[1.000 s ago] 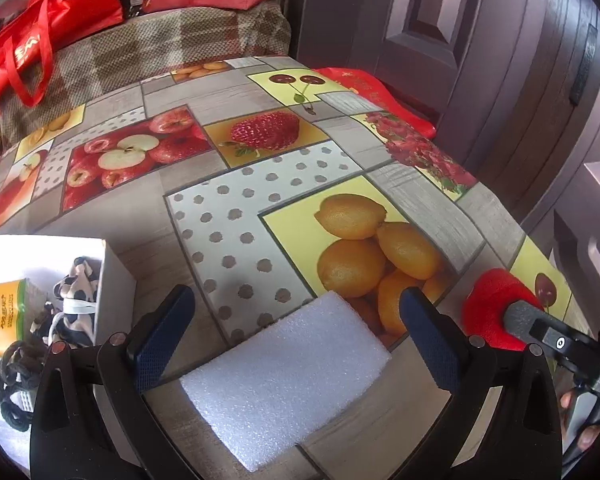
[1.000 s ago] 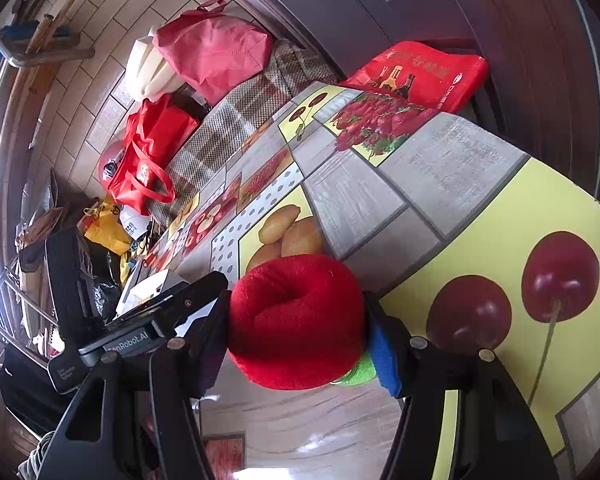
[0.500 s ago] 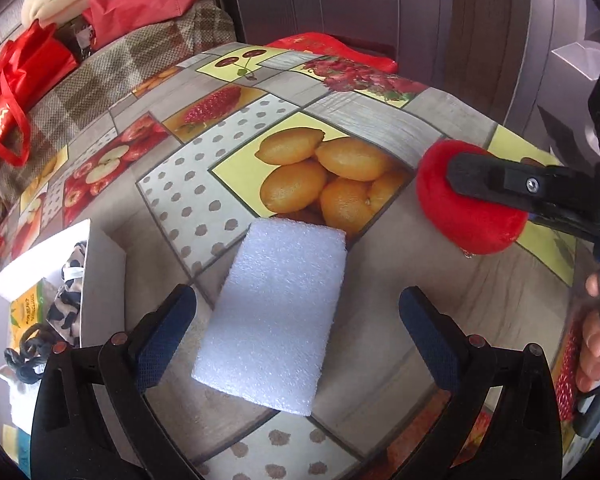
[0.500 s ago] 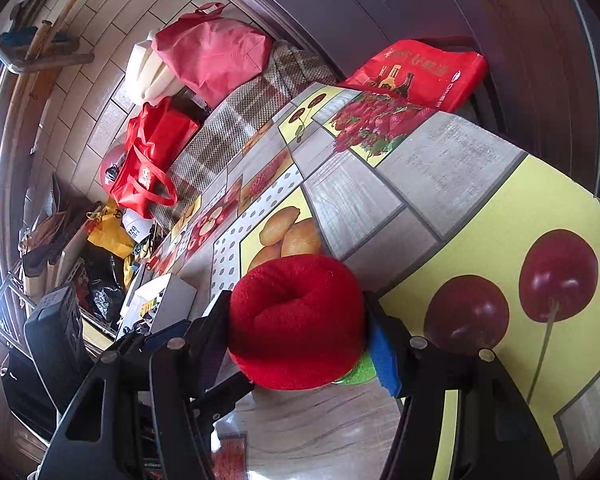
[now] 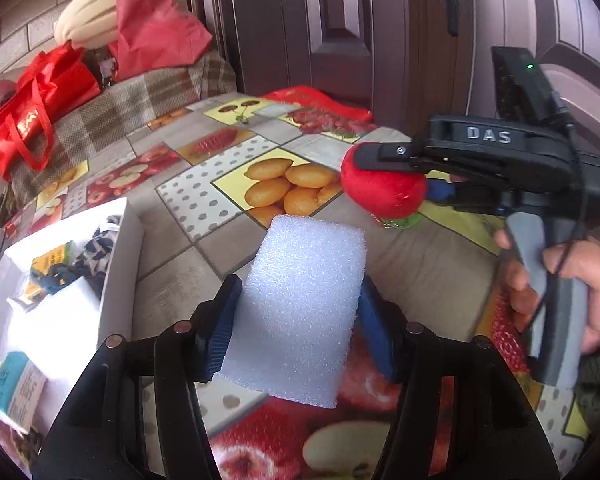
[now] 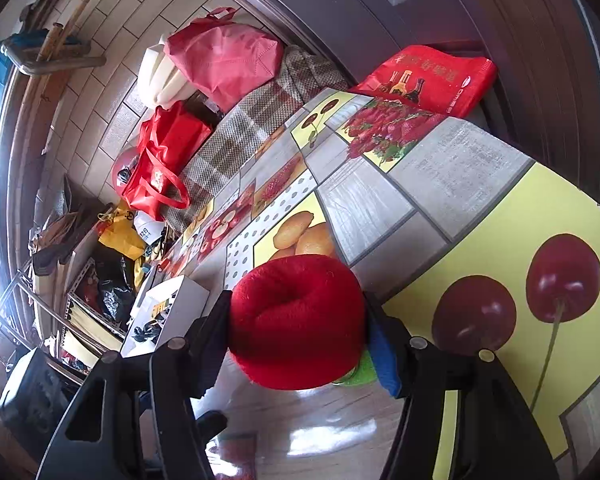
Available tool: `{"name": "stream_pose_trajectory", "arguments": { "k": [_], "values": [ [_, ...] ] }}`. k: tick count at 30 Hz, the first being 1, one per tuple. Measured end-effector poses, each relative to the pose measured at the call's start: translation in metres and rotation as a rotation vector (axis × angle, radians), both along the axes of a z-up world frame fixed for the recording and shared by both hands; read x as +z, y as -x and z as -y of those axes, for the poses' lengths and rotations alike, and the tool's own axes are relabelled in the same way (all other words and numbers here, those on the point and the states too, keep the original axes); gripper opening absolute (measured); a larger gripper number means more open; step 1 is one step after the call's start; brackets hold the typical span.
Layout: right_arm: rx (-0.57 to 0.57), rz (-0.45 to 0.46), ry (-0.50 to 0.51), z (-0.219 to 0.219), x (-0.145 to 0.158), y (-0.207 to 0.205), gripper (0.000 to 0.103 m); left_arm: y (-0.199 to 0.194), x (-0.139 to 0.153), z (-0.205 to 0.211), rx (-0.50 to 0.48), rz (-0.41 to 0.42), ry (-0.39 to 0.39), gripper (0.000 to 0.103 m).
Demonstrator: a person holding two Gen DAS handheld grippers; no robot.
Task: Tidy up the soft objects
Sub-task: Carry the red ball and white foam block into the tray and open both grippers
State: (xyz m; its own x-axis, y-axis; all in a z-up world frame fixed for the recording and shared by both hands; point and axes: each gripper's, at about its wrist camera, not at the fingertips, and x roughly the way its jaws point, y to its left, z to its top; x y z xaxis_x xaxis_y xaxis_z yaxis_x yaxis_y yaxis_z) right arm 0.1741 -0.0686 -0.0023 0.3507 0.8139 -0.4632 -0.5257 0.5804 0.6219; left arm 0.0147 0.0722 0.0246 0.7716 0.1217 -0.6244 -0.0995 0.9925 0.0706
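Left wrist view: the left gripper [image 5: 300, 316], whose jaws have just been closing, has its blue pads [image 5: 224, 328] pressed against both long sides of a white foam block [image 5: 304, 304] over the fruit-print tablecloth [image 5: 188, 248]. Just left of it stands an open white box [image 5: 120, 272] holding a zebra-print cloth [image 5: 100, 244], a yellow-green packet [image 5: 50, 254] and some dark items too small to identify. To the right, a hand [image 5: 576, 276] grips the right gripper [image 5: 384, 184], which pinches a red plush apple [image 5: 384, 196] with a green leaf beneath, near the block's far end and apart from it. Red bags [image 5: 40, 100] lie on a plaid cover [image 5: 140, 100] beyond. Right wrist view: the right gripper [image 6: 300, 320] squeezes the plush apple [image 6: 296, 320] between both fingers, hiding the table behind it; only here appear printed cherries [image 6: 516, 300], a red bottle-print bag [image 6: 432, 76] at the far table edge, and cluttered shelving [image 6: 80, 300] beside the white box [image 6: 172, 304].
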Motion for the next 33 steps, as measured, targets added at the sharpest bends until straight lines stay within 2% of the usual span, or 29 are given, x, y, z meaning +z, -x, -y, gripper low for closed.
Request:
{"name": "stream_pose_trajectory", "arguments": {
  "k": [4,10,14,19,22,25,29,33],
  "values": [
    [0.013,0.091,0.005,-0.004,0.011,0.013,0.062,0.054,0.011,-0.014,0.069,0.100,0.012,0.058],
    [0.000,0.237,0.005,-0.005,0.028,0.048,0.062,0.106,0.019,-0.045,0.219,0.195,-0.046,0.058],
    [0.005,0.297,-0.011,-0.010,0.033,0.077,0.062,0.117,0.019,-0.063,0.275,0.227,-0.021,0.058],
    [0.045,0.379,0.006,-0.030,0.038,0.108,0.062,0.136,0.022,-0.075,0.318,0.298,-0.069,0.058],
    [0.060,0.426,0.029,-0.040,0.040,0.120,0.062,0.149,0.024,-0.092,0.366,0.331,-0.055,0.058],
    [0.074,0.440,0.044,-0.049,0.039,0.125,0.062,0.159,0.025,-0.116,0.425,0.353,-0.038,0.058],
    [0.071,0.465,0.037,-0.054,0.041,0.131,0.062,0.154,0.035,-0.149,0.486,0.348,0.007,0.058],
    [0.075,0.461,0.029,-0.062,0.046,0.134,0.062,0.146,0.054,-0.175,0.517,0.372,-0.016,0.058]
  ]
}}
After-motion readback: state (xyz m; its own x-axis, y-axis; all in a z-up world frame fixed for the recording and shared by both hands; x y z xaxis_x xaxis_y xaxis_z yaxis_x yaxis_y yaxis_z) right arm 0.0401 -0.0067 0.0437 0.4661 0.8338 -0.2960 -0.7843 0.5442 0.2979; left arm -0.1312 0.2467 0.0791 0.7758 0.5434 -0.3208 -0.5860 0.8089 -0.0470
